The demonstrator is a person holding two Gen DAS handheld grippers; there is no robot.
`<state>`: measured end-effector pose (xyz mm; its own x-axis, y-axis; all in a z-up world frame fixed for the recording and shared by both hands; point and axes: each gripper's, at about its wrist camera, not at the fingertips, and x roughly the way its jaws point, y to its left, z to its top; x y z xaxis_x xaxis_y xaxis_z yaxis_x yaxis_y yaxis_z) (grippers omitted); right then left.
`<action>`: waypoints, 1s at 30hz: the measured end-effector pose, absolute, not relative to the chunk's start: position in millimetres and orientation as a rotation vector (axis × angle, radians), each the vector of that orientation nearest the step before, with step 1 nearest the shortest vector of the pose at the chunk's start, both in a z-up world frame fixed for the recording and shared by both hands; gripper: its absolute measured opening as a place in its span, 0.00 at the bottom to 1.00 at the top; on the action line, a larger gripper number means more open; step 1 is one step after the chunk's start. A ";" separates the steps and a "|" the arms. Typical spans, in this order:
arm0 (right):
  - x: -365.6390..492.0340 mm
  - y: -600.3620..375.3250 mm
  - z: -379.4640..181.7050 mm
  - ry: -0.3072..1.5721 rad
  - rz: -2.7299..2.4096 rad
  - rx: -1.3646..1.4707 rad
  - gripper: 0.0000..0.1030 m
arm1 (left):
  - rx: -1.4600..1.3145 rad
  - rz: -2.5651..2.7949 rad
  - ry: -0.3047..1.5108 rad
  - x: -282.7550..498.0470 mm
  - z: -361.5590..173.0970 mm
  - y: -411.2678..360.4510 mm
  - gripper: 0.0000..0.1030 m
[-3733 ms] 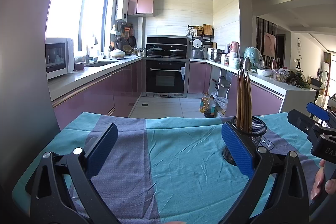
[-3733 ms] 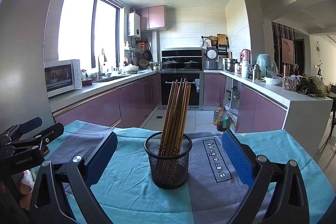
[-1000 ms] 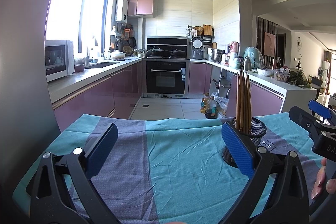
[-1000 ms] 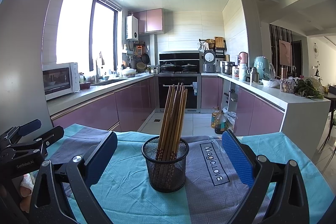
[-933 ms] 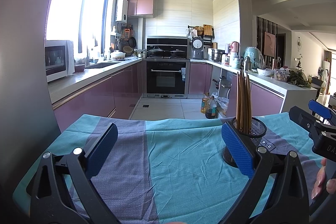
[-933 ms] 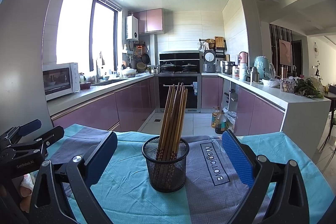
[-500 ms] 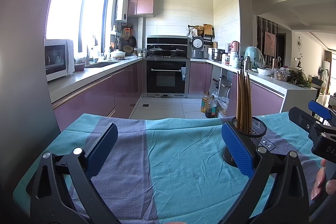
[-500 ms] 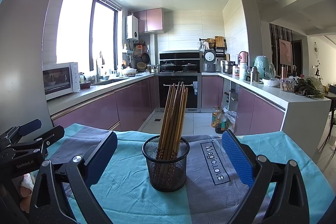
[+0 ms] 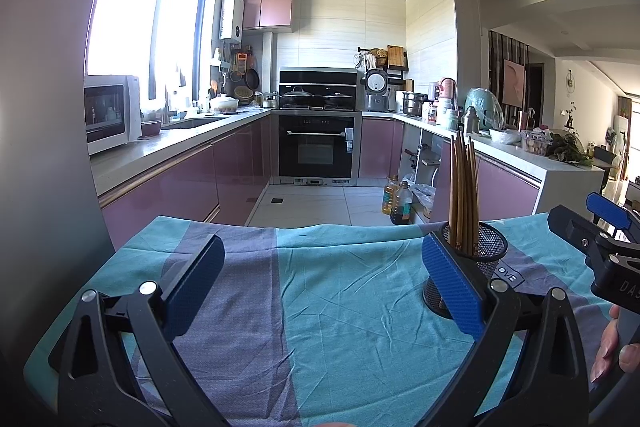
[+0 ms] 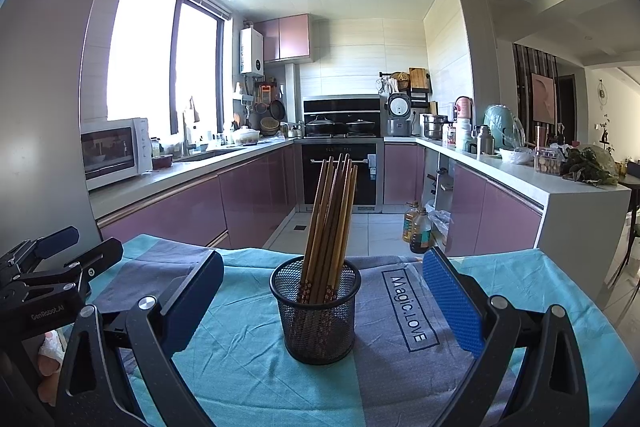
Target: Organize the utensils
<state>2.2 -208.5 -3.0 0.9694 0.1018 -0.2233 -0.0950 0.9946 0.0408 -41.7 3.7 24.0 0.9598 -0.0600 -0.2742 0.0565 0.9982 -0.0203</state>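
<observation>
**Both grippers spread wide, holding nothing**

Cloth [image 10: 408,379] reads "Magic.LOVE". Black mesh cup [image 10: 318,319] of brown wooden chopsticks [image 10: 330,223] sits centred ahead of right gripper [image 10: 320,303], ahead-right of left gripper [image 9: 320,283].

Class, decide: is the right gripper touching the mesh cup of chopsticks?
Apart. The right wrist view shows the right gripper open, with teal cloth visible between each finger and the mesh cup.
</observation>
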 end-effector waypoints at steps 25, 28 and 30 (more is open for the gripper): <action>1.7 -210.3 -4.0 0.228 0.100 0.038 0.94 | -0.011 -0.058 0.279 -42.1 24.2 2.2 0.95; 1.5 -210.2 -4.1 0.228 0.099 0.038 0.94 | -0.011 -0.059 0.280 -42.0 24.1 2.0 0.95; 1.4 -210.3 -4.2 0.227 0.097 0.038 0.94 | -0.011 -0.058 0.279 -41.8 24.4 2.5 0.95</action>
